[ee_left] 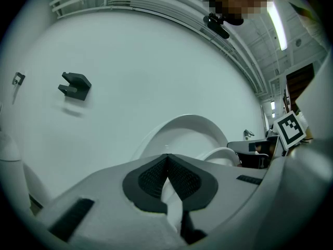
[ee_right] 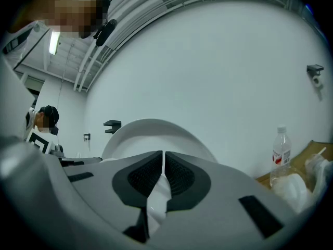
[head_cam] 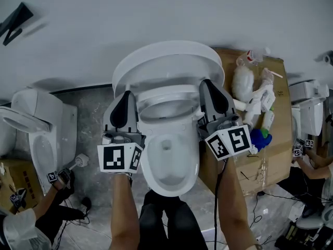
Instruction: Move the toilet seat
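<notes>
A white toilet (head_cam: pixel 169 163) stands below me against the wall, its lid (head_cam: pixel 166 61) upright. The seat ring (head_cam: pixel 166 94) sits tilted up over the bowl. My left gripper (head_cam: pixel 126 94) is at the ring's left side and my right gripper (head_cam: pixel 208 82) at its right side, both with jaws shut. In the left gripper view the closed tips (ee_left: pixel 167 156) point at the lid (ee_left: pixel 182 134), with the seat (ee_left: pixel 223 155) to their right. The right gripper view shows its closed tips (ee_right: pixel 162 152) below the lid (ee_right: pixel 151 134). Nothing is pinched between either pair of pads.
A cardboard box (head_cam: pixel 278 139) right of the toilet carries a water bottle (ee_right: pixel 280 150), white parts and a blue item (head_cam: pixel 260 138). Another toilet (head_cam: pixel 36 129) stands at left. People crouch at the lower left (head_cam: pixel 31 217) and far right (head_cam: pixel 312 165). A dark bracket (head_cam: pixel 13 20) hangs on the wall.
</notes>
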A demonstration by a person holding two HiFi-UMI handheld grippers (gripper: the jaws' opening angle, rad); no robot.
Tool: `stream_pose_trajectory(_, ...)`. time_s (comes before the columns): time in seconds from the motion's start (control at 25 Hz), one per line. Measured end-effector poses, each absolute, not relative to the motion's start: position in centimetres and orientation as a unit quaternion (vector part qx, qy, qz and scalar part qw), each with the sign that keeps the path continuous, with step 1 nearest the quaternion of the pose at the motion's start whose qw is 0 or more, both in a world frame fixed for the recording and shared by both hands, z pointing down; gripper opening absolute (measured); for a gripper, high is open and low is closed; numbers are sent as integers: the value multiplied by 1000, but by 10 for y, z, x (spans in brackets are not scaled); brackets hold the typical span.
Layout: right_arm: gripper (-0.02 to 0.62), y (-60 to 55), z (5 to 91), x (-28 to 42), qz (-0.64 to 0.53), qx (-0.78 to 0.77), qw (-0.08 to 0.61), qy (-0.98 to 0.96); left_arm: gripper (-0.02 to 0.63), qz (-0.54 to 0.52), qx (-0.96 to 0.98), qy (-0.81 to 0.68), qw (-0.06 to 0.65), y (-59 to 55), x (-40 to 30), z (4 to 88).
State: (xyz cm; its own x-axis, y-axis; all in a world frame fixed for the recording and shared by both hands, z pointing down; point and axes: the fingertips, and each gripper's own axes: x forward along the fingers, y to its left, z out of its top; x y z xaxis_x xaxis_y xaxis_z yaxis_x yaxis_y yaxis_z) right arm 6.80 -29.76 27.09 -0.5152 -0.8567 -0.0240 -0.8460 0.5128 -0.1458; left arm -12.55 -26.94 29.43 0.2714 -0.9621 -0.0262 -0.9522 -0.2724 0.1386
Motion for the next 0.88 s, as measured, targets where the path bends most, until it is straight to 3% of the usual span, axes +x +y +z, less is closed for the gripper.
stream_pose_trajectory(0.88, 25, -218, 265, 65, -46, -484, -15, 874, 9, -34, 828, -560, 29, -212, -105, 284)
